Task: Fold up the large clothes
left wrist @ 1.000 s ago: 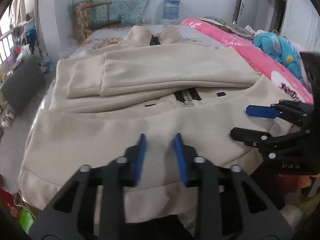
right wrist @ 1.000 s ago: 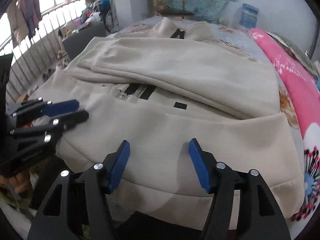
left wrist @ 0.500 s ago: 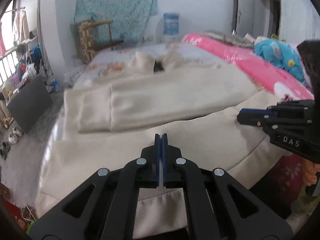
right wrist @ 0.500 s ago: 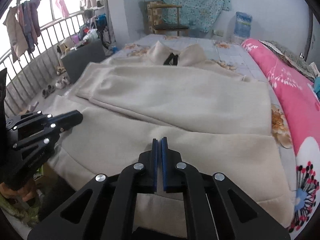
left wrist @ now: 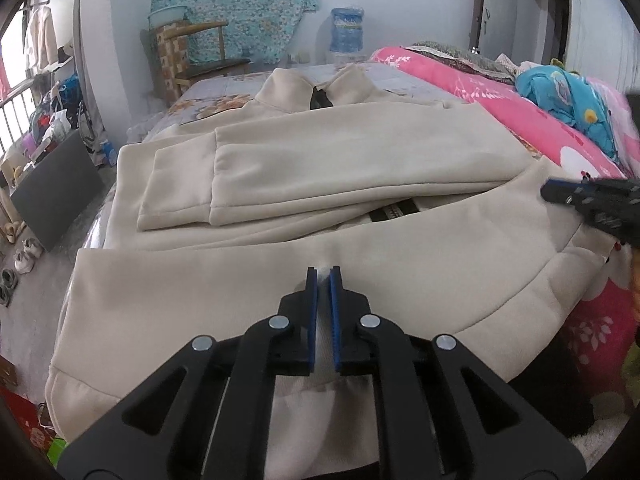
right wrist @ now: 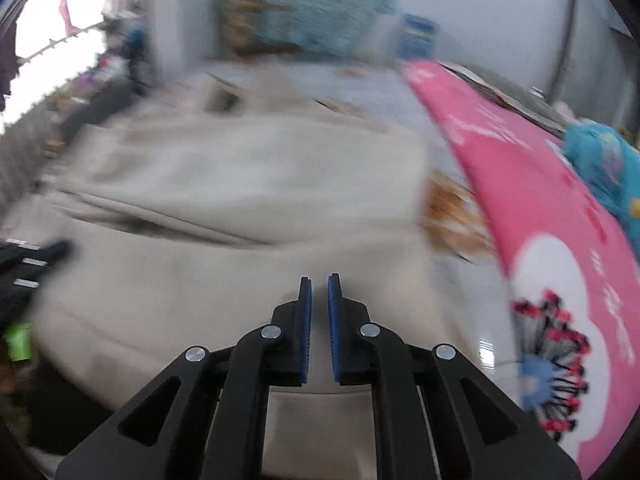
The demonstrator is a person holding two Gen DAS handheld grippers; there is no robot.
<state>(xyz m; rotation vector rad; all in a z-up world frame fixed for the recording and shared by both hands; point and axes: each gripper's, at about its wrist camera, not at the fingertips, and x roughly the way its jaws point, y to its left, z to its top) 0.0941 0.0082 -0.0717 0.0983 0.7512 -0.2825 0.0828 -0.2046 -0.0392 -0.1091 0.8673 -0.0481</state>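
From the left wrist, the left gripper (left wrist: 323, 274) is clenched on the near, folded-up hem part of the beige jacket (left wrist: 304, 184), a small pucker of cloth pinched between its blue pads (left wrist: 312, 308). The jacket lies spread on the bed ahead of this claw, collar (left wrist: 316, 86) at the far end, a sleeve (left wrist: 256, 184) folded across its body beyond the pinched fold, and a strip of dark zipper (left wrist: 394, 212) peeking out just past the fold, ahead and to the right. Off to the right of the claw, the right gripper (left wrist: 592, 204) reaches in over the jacket's right edge, beside a pink quilt (left wrist: 500, 108) and a turquoise plush toy (left wrist: 568, 100). A wooden chair (left wrist: 192, 56) and a water jug (left wrist: 346, 32) stand far ahead by the wall. From the right wrist, the picture is smeared by motion. The right gripper (right wrist: 318, 284) has its pads drawn nearly together with beige cloth showing in the narrow slit, gripping the jacket's (right wrist: 240, 208) near fold. The jacket stretches ahead and leftward of this claw; the pink quilt (right wrist: 540, 208) runs along its right, and the left gripper (right wrist: 28, 264) shows dimly at the far left edge.
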